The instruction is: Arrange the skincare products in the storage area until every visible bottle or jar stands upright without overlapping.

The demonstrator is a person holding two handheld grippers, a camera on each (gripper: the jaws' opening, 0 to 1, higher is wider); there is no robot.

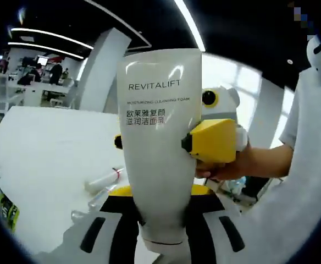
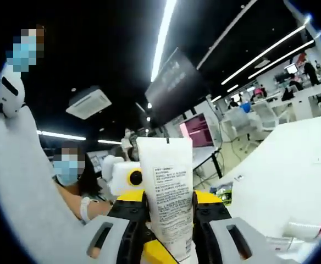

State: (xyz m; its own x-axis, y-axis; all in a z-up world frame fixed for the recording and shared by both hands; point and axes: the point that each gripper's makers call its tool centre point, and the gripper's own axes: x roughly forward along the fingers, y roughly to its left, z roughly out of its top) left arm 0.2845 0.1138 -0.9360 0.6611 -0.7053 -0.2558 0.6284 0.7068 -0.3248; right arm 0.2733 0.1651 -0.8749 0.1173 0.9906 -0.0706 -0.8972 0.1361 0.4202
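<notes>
A white REVITALIFT cleanser tube [image 1: 155, 110] stands upright in the air, crimped end up and cap end down. In the left gripper view my left gripper [image 1: 160, 192] is shut on its lower part, yellow pads on both sides. My right gripper [image 1: 156, 142] comes in from the right and clamps the tube at mid height, with a yellow jaw pressed against its right side. In the right gripper view the tube's printed back [image 2: 169, 187] rises between the jaws of the right gripper [image 2: 169, 202], which are shut on it.
A white table [image 1: 45, 148] lies below. On it lie a clear bottle [image 1: 103, 180] on its side and a green-labelled item [image 1: 6, 208] at the left edge. Another lying bottle [image 2: 303, 228] shows at the right. A person's hand [image 1: 234, 165] holds the right gripper.
</notes>
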